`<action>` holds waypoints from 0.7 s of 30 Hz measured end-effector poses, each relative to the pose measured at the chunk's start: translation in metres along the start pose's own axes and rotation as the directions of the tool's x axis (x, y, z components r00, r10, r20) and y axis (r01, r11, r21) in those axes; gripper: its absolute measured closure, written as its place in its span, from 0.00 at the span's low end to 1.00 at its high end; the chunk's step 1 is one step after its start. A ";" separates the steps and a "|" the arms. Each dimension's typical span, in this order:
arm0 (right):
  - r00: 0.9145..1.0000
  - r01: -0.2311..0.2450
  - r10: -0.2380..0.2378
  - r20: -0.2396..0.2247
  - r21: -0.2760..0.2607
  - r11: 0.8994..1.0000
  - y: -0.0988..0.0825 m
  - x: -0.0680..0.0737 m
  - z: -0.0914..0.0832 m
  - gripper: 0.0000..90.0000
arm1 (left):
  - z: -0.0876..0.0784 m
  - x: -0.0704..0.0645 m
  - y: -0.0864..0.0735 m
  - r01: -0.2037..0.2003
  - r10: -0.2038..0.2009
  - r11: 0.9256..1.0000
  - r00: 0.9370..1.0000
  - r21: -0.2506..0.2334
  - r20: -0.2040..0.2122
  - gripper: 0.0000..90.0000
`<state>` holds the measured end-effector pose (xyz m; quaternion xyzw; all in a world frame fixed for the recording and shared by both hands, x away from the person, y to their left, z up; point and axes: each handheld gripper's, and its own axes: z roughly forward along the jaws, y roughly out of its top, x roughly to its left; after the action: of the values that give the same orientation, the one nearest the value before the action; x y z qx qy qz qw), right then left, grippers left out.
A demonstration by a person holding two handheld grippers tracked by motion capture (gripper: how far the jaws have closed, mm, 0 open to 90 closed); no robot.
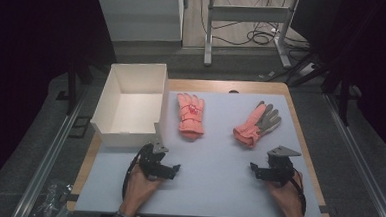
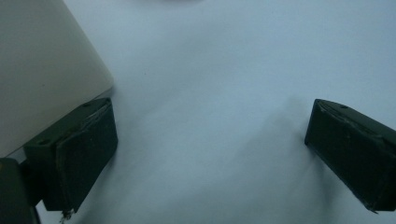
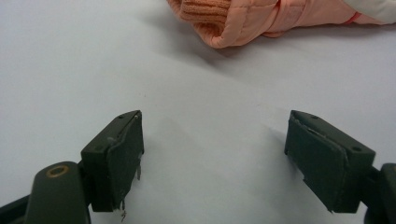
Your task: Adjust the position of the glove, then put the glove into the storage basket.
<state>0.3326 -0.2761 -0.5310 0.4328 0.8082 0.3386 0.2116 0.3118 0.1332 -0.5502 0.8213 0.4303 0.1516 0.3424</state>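
Two pink gloves are lying on the pale mat of the table (image 1: 217,190), toward its far edge: the left glove (image 1: 190,115) just beside the white box (image 1: 131,105) at the far left corner, the right glove (image 1: 257,123) nearer the right edge, well apart from its twin. The left gripper (image 1: 166,170) is hovering near the box's front corner with its jaws standing wide apart and nothing between them; the right gripper (image 1: 260,172) is waiting near the right glove's cuff, jaws likewise spread and empty. From where I'm standing, the gloves are looking padded, light and floppy, so they should sag when lifted but are not fragile or slippery; the thick ribbed cuff (image 3: 205,18) is offering the firmest pinch. The left glove is lying with fingers pointing to the far edge, its long axis running straight front to back. The right glove is slanting, fingers aiming toward the far right corner, cuff toward the near side.
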 end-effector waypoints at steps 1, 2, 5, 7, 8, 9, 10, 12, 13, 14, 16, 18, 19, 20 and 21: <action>1.000 0.000 0.000 -0.001 0.001 1.000 0.000 0.000 0.000 0.22 | 0.000 0.000 0.000 0.001 -0.001 1.000 1.000 0.004 0.000 0.03; 1.000 0.000 0.000 -0.001 0.001 1.000 0.000 0.000 0.000 0.22 | 0.000 0.000 0.000 0.001 -0.001 1.000 1.000 0.004 0.000 0.03; 1.000 0.000 0.000 -0.005 0.004 1.000 0.000 0.000 0.000 0.20 | 0.000 0.000 0.000 -0.004 0.004 1.000 1.000 0.007 -0.003 0.03; 1.000 0.003 -0.003 -0.010 0.007 1.000 0.000 0.000 0.000 0.19 | 0.000 0.000 0.000 -0.002 0.002 1.000 1.000 0.006 0.000 0.03; 1.000 0.008 -0.008 -0.011 0.008 1.000 0.000 0.000 0.001 0.18 | 0.000 0.000 0.000 -0.002 0.002 1.000 1.000 0.005 0.001 0.03; 1.000 0.011 -0.011 -0.013 0.009 1.000 0.000 0.000 0.001 0.17 | 0.000 0.000 0.000 -0.003 0.003 1.000 1.000 0.004 0.000 0.03; 1.000 0.014 -0.014 -0.018 0.012 1.000 0.001 0.000 0.001 0.16 | 0.000 0.000 0.000 -0.003 0.003 1.000 1.000 0.004 0.000 0.03; 1.000 0.016 -0.016 -0.019 0.013 1.000 0.001 0.000 0.001 0.15 | 0.000 0.000 0.000 0.003 -0.003 1.000 1.000 -0.002 -0.001 0.03; 1.000 0.017 -0.016 -0.019 0.014 1.000 0.001 0.001 0.001 0.15 | 0.000 0.000 0.000 0.004 -0.004 1.000 1.000 -0.003 -0.001 0.03; 1.000 0.017 -0.017 -0.019 0.014 1.000 0.001 0.001 0.001 0.15 | 0.000 0.000 0.000 0.004 -0.004 1.000 1.000 -0.003 -0.001 0.03; 1.000 0.016 -0.016 -0.019 0.015 1.000 0.001 0.001 0.001 0.15 | 0.000 0.000 0.000 0.003 -0.003 1.000 1.000 -0.003 -0.001 0.03; 1.000 0.016 -0.016 -0.021 0.015 1.000 0.001 0.000 0.001 0.15 | 0.000 0.000 0.000 0.002 -0.002 1.000 1.000 -0.003 -0.001 0.03; 1.000 0.017 -0.016 -0.021 0.015 1.000 0.001 0.000 0.001 0.15 | 0.000 0.000 0.000 0.002 -0.002 1.000 1.000 -0.003 -0.001 0.03; 1.000 0.017 -0.017 -0.021 0.015 1.000 0.001 0.000 0.001 0.15 | 0.000 0.000 0.000 0.002 -0.002 1.000 1.000 -0.003 -0.002 0.03; 1.000 0.018 -0.017 -0.020 0.015 1.000 0.001 0.000 0.001 0.15 | 0.000 0.000 0.000 0.002 -0.002 1.000 1.000 -0.003 -0.002 0.03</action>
<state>0.3338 -0.2748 -0.5310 0.4240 0.8167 0.3348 0.2029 0.3115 0.1333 -0.5505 0.8202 0.4313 0.1525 0.3435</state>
